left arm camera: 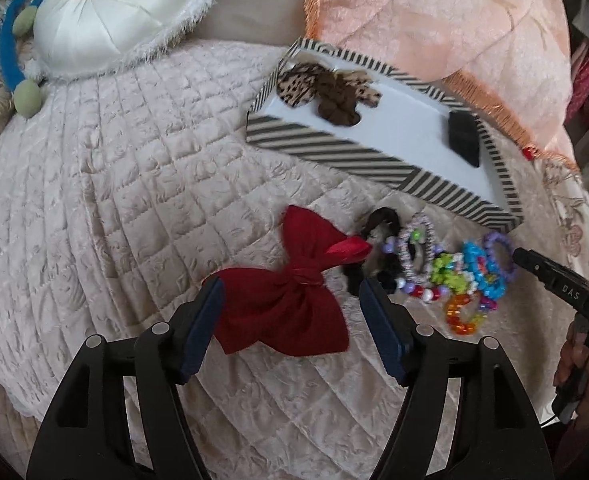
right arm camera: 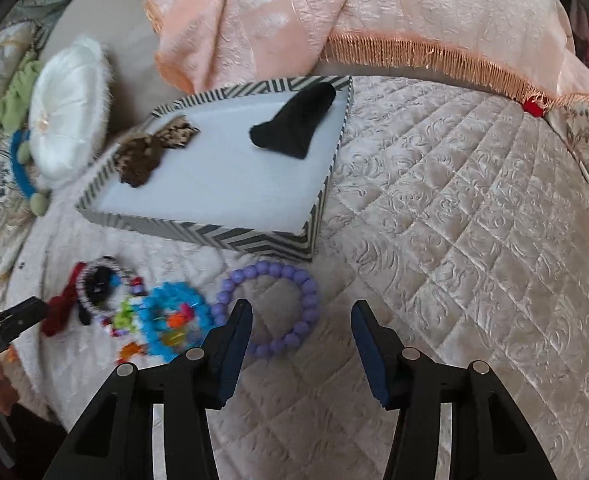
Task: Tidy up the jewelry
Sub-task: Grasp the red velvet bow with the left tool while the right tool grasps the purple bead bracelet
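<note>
A striped box (left arm camera: 334,152) (right arm camera: 198,230) lies on the quilted bed, holding a brown scrunchie (left arm camera: 336,98) (right arm camera: 138,158), a leopard-print piece (left arm camera: 294,84) and a black item (left arm camera: 464,134) (right arm camera: 294,120). In front of it lie a red bow (left arm camera: 290,296) (right arm camera: 60,308), a black scrunchie (left arm camera: 378,240) and several bead bracelets (left arm camera: 454,272) (right arm camera: 170,320). A purple bead bracelet (right arm camera: 270,308) lies apart to the right. My left gripper (left arm camera: 290,292) is open with the bow between its fingers. My right gripper (right arm camera: 300,312) is open just above the purple bracelet.
A white round cushion (left arm camera: 118,12) (right arm camera: 68,108) and a blue headband with green pompoms (left arm camera: 8,52) (right arm camera: 22,168) lie at the far left. A peach fringed blanket (left arm camera: 434,28) (right arm camera: 374,12) is bunched behind the box. Quilt (right arm camera: 474,220) stretches to the right.
</note>
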Tool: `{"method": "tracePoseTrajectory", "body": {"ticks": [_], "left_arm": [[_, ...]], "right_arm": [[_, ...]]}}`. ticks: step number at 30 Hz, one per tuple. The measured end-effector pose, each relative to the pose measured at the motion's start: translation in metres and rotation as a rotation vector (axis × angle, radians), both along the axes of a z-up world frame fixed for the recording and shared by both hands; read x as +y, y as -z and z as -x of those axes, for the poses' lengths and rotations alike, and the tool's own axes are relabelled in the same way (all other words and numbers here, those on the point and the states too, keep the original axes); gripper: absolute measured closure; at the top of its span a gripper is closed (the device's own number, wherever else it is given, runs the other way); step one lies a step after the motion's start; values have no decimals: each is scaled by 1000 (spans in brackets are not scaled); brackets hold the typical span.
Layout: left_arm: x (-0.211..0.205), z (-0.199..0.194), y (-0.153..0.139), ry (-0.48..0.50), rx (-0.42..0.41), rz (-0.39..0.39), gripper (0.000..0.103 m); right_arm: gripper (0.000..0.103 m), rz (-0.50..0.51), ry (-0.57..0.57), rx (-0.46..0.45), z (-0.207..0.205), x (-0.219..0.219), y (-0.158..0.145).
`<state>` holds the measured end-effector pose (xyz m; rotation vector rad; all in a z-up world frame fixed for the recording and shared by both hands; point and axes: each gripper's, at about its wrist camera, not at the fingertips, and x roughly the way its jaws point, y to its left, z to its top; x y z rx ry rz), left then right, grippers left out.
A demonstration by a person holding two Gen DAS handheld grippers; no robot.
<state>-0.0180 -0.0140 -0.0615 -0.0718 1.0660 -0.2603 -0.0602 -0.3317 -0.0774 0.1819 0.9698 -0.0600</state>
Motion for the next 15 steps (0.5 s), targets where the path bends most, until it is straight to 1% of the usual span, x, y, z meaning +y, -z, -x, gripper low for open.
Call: {"method": "tracePoseTrajectory", "body": {"ticks": [2,4,5,6,7,8,9,10,11,12,13,15], "left_arm": [[-3,-5,6,3,8,-14,33],[-7,-9,10,7,6,-46,33],[-8,-10,12,8,5,-56,33],[-8,-12,14,6,6,-58,33],[-8,-13,16,3,10,-57,33],[-8,-15,19,0,20,-54,37],[-8,-15,20,1,25,-51,57],[-9,-15,21,5,27,-64,69],[-11,-14,20,12,16,-79,76],[-12,-12,17,17,-1,-78,80],[-12,-10,14,21,-17,-70,82],[-11,-6,6,26,-54,-50,82]], "right_arm": [[53,22,13,16,-8,1,9],[53,54,12,21,-13,4,15],[56,85,9,12,-14,8,15],[69,98,6,7,-16,9,15],[84,87,5,4,-17,9,15],[90,64,5,1,-17,7,14],[92,45,6,-2,-17,5,13],[94,24,4,-5,-16,3,11],[94,-3,3,-11,-15,1,8],[94,-39,-1,-28,-12,-2,2],[94,-55,-3,-45,-9,-1,-4],[94,-72,-9,-86,-2,-2,-18]]}}
